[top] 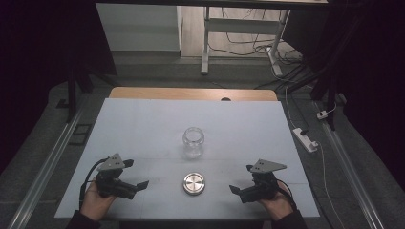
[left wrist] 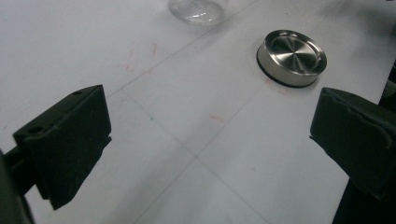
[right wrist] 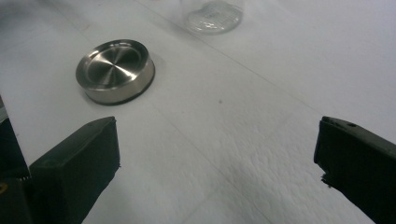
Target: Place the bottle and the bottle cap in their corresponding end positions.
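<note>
Work in hand: a glass jar (top: 193, 142) is standing without its cap, and a metal lid (top: 194, 183) is lying just in front of it on the white surface (top: 143, 124); closing the jar looks like the job.
Progress: nothing appears done yet; the lid is sitting apart from the jar, untouched, so picking it up, seating it and turning it are all remaining.
Left gripper (top: 141, 185): it is hovering left of the lid, jaws spread wide, gripping nothing.
Right gripper (top: 234, 189): it is hovering right of the lid, jaws likewise apart and empty.
Jar: it is standing upright mid-surface, mouth facing up, long axis vertical.
Lid: it is lying flat between the two grippers, recessed brushed face up, dark rim down, axis vertical.
</note>
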